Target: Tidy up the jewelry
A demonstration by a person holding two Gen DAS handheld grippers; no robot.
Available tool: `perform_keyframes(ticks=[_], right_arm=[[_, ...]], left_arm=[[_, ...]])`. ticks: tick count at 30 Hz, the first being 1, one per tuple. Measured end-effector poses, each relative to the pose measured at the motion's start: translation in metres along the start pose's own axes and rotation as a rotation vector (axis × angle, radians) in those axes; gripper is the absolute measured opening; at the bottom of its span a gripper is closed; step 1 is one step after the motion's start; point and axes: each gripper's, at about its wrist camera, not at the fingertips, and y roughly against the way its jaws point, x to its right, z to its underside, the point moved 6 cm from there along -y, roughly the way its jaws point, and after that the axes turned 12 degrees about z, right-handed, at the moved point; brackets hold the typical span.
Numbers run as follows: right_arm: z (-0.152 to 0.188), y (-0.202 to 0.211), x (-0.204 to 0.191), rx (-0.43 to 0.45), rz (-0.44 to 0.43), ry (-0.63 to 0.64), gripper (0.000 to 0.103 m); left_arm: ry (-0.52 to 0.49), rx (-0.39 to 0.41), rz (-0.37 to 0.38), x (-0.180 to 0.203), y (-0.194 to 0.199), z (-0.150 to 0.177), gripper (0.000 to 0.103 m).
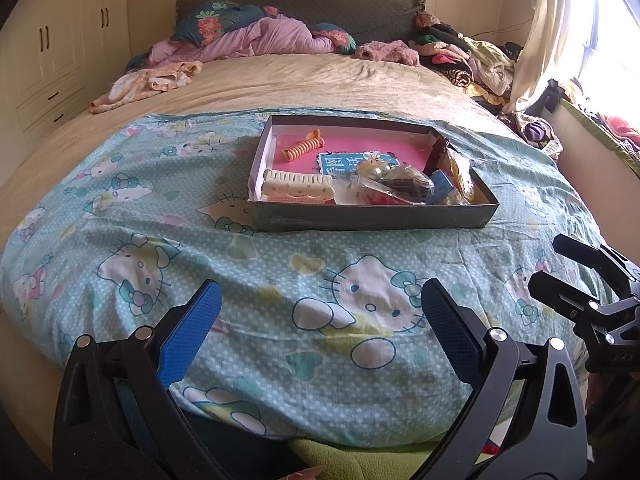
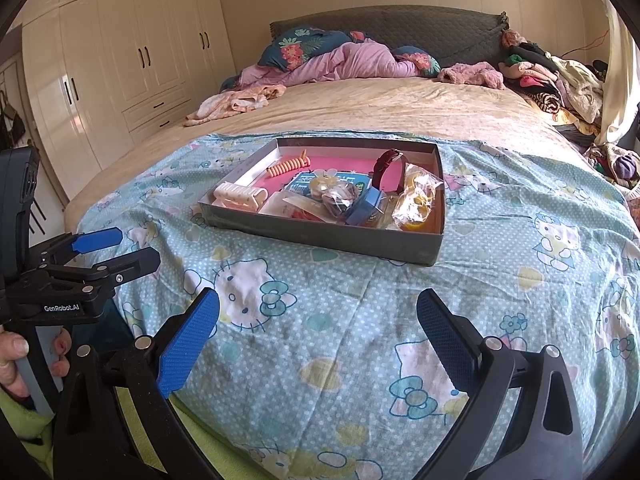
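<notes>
A shallow dark box point(image 1: 372, 216) point(image 2: 320, 238) sits on the Hello Kitty blanket in the middle of the bed. It holds an orange spiral hair tie point(image 1: 305, 145) point(image 2: 289, 165), a cream hair claw clip point(image 1: 298, 188) point(image 2: 239, 195), a dark red watch strap point(image 2: 387, 170), plastic bags of small trinkets point(image 1: 390, 184) point(image 2: 418, 196) and a blue block point(image 2: 366, 206). My left gripper point(image 1: 320, 300) is open and empty, hovering short of the box. My right gripper point(image 2: 318, 312) is open and empty, also short of the box.
The Hello Kitty blanket point(image 1: 240, 280) covers the near half of the bed. Pillows and a pink duvet point(image 1: 260, 38) lie at the headboard. Piled clothes point(image 1: 472, 56) are at the far right. A white wardrobe point(image 2: 120, 60) stands left.
</notes>
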Motion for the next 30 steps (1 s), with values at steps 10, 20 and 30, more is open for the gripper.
perform_keyframes(ticks=[10,20,30], right_arm=[[0.0,0.0,0.0,0.0,0.001,0.001,0.098],[0.003,-0.007,0.014,-0.014,0.042,-0.012,0.098],[0.01,-0.053,0.125,-0.067,0.256,-0.177,0.098]], left_arm=[[-0.001,-0.001,0.002,0.0,0.0,0.002,0.093],[-0.013,-0.03,-0.053,-0.005,-0.005,0.013,0.093],[0.182,-0.104,-0.209,-0.106,-0.032,0.001,0.093]])
